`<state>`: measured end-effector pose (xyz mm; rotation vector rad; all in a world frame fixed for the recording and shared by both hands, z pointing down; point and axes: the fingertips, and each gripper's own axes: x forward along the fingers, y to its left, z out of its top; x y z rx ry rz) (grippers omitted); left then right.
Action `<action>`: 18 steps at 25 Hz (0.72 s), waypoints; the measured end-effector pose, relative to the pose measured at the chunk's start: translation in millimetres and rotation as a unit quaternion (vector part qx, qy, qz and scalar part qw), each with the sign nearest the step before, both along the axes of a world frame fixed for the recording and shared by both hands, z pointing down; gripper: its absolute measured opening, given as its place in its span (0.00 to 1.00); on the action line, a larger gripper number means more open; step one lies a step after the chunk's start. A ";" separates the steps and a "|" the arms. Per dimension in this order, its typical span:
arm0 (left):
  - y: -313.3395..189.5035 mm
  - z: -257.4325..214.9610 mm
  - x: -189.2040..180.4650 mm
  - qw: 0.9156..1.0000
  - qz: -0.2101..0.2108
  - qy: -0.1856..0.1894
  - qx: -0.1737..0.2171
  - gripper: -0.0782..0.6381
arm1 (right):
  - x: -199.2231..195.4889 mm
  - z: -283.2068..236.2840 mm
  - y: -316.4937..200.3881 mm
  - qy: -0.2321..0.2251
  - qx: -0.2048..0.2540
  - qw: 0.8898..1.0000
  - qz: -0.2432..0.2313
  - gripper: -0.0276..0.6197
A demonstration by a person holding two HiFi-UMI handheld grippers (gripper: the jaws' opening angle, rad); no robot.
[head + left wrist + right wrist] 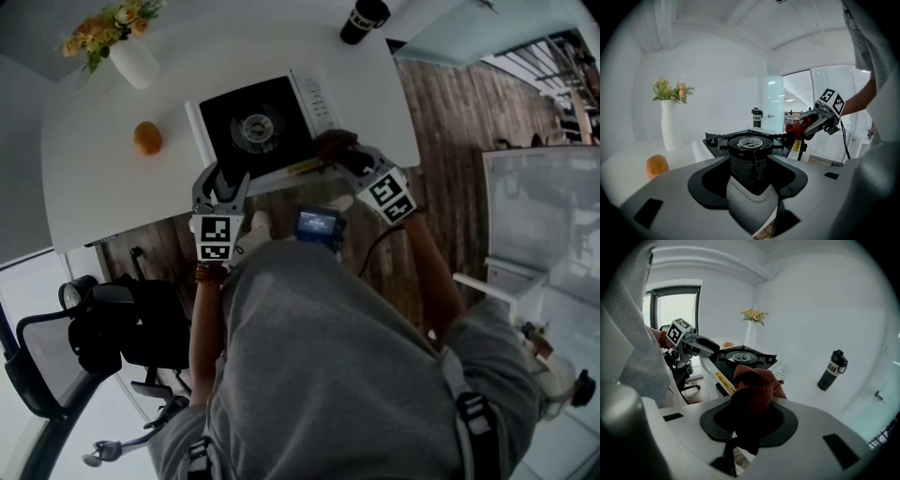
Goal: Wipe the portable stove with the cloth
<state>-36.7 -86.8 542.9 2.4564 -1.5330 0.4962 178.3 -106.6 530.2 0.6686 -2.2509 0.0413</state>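
The portable stove (253, 127), black on top with a white body, lies near the front edge of the white table (103, 178). My left gripper (223, 180) stands wide at the stove's front left corner. In the left gripper view that corner (751, 174) fills the gap between the jaws. My right gripper (339, 156) is shut on a bunched dark red cloth (332, 146) at the stove's front right edge. The cloth (753, 389) bulges out of the jaws in the right gripper view, with the stove (740, 357) beyond it.
An orange (147, 138) lies left of the stove, and a white vase of flowers (131, 58) stands behind it. A black bottle (364, 19) is at the table's far right. An office chair (103, 328) stands on the wooden floor at my left.
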 end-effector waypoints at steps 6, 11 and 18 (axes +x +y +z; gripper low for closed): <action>0.0 0.8 0.1 1.000 0.000 0.000 0.001 0.46 | -8.4 1.9 21.7 -0.014 -0.017 1.000 -0.002 0.18; 0.0 -0.5 -0.2 1.000 -0.002 0.000 0.004 0.46 | -20.7 -0.3 36.9 -0.054 -0.068 0.996 -0.004 0.18; -0.9 -0.4 1.3 1.000 0.003 0.004 0.004 0.46 | 1.3 -80.6 -7.0 -0.189 -0.032 0.981 0.041 0.18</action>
